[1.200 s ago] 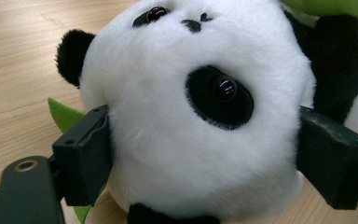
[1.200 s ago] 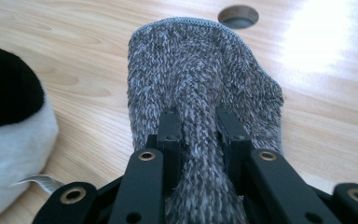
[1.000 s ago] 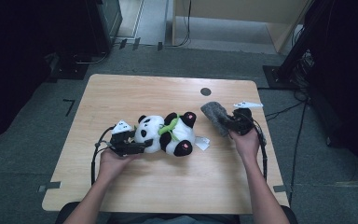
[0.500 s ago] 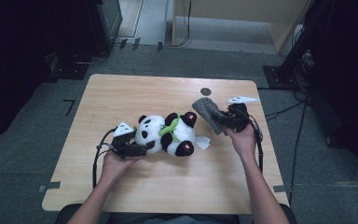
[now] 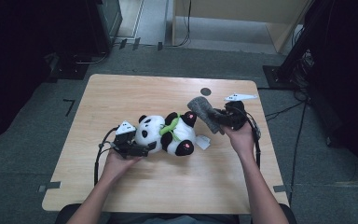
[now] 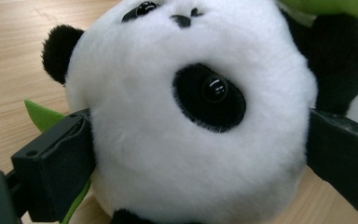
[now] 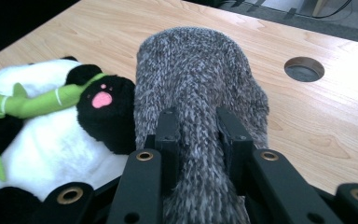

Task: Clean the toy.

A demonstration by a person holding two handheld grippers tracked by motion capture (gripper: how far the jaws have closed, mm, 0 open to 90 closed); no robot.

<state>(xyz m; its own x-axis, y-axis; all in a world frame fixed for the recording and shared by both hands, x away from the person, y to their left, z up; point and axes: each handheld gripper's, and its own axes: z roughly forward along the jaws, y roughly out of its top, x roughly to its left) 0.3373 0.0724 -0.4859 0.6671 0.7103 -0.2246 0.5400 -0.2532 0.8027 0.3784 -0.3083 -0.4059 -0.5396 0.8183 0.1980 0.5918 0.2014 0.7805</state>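
Wooden table [image 5: 121, 98]: panda [image 5: 165, 134] lengthwise left-right, head clamped in left gripper [image 5: 140, 150]; right gripper [image 5: 220, 119] pinching grey sock [image 5: 204, 112].

Grey knitted sock pinched in the right hand-held gripper beside a plush panda.

The right hand-held gripper [image 7: 197, 135] rises from the bottom edge, its two black jaws closed on a bunched fold of the grey knitted sock [image 7: 198, 88], whose rounded end points away over the wooden bench [image 7: 331, 121]. On the left lies the plush panda [image 7: 51, 140], one black paw with a pink pad touching the sock's side, and a green bamboo stalk [image 7: 32, 105] lying across its white body. A round cable hole [image 7: 304, 69] sits in the bench at the upper right, apart from the sock.
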